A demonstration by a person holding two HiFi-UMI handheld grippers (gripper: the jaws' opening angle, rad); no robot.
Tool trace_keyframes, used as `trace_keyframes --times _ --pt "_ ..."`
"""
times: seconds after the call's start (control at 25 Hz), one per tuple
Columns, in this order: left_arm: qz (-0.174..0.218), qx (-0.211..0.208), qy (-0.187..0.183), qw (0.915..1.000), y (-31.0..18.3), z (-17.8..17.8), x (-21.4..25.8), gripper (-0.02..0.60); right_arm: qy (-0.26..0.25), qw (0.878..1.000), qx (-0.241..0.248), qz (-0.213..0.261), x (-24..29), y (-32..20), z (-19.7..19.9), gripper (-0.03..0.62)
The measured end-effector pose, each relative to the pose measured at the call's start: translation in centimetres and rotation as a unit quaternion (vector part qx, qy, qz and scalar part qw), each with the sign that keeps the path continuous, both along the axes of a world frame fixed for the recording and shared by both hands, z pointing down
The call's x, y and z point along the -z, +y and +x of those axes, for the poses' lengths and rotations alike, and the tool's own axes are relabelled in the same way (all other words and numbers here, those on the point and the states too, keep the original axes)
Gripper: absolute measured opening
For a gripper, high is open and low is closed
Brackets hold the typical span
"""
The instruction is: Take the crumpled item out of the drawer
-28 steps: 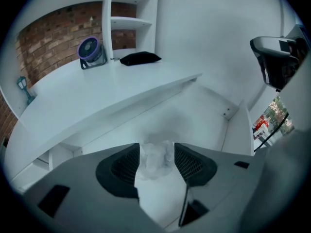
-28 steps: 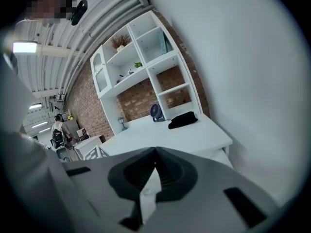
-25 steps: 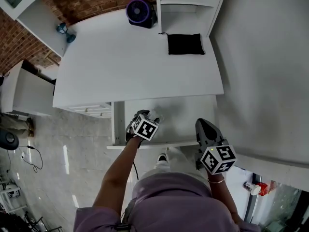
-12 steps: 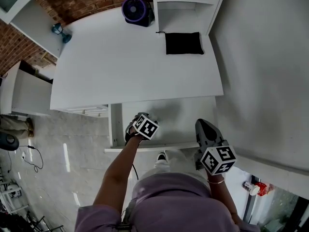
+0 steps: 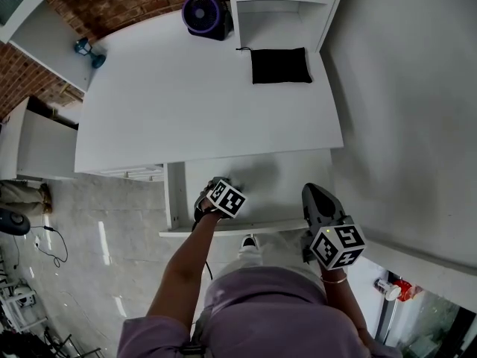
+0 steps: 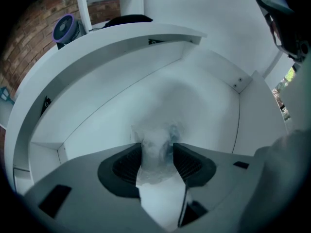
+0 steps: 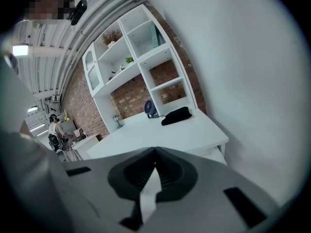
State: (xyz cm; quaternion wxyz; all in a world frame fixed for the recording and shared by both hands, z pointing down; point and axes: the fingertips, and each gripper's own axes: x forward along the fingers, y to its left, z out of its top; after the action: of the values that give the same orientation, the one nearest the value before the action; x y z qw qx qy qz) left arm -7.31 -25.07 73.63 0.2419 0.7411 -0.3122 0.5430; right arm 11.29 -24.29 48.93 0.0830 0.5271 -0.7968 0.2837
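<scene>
Head view: the white drawer [image 5: 279, 189] stands pulled out from under the near edge of the white worktop [image 5: 186, 95], in the lower middle of the frame. The left claw [image 5: 222, 189] reaches down into the drawer's left part, its marker cube on top. The right claw [image 5: 318, 198] is at the drawer's right end, above the front edge, well apart from the left one.

Left gripper view: the crumpled item [image 6: 155, 140], a clear, wrinkled film-like wad, lies on the drawer floor [image 6: 199, 101] at lower centre of the frame, directly between the two dark pads. The left claw [image 6: 157, 148] has its jaws apart and closing on the item; the wad fills the gap from pad to pad and spills out a little past the tips. A firm squeeze is not evident. The item rests on the floor, not lifted.

Right gripper view: the right claw [image 7: 155, 153] has its jaw tips together with nothing between them. It points out over the worktop.

Other things: a purple fan [image 5: 203, 12] at the worktop's far edge, top centre of the head view; a black pouch [image 5: 280, 66] just right of it, at the foot of a white shelf unit [image 7: 141, 47].
</scene>
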Motion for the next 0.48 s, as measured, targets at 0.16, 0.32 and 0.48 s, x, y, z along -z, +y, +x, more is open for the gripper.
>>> trace_keyframes --times 0.16,0.32,0.48 --pt "0.002 -0.004 -0.005 1.0000 -0.2 0.2 0.0 0.184 -0.004 1.000 0.003 -0.003 -0.3 -0.1 -0.1 0.003" --pt "0.006 -0.004 0.000 1.0000 -0.3 0.5 0.2 0.129 -0.005 1.000 0.011 -0.006 -0.4 -0.1 -0.6 0.003" --pt "0.010 -0.008 0.013 0.9998 -0.1 1.0 0.8 0.117 -0.007 1.000 0.022 -0.008 -0.5 -0.1 -1.4 0.003"
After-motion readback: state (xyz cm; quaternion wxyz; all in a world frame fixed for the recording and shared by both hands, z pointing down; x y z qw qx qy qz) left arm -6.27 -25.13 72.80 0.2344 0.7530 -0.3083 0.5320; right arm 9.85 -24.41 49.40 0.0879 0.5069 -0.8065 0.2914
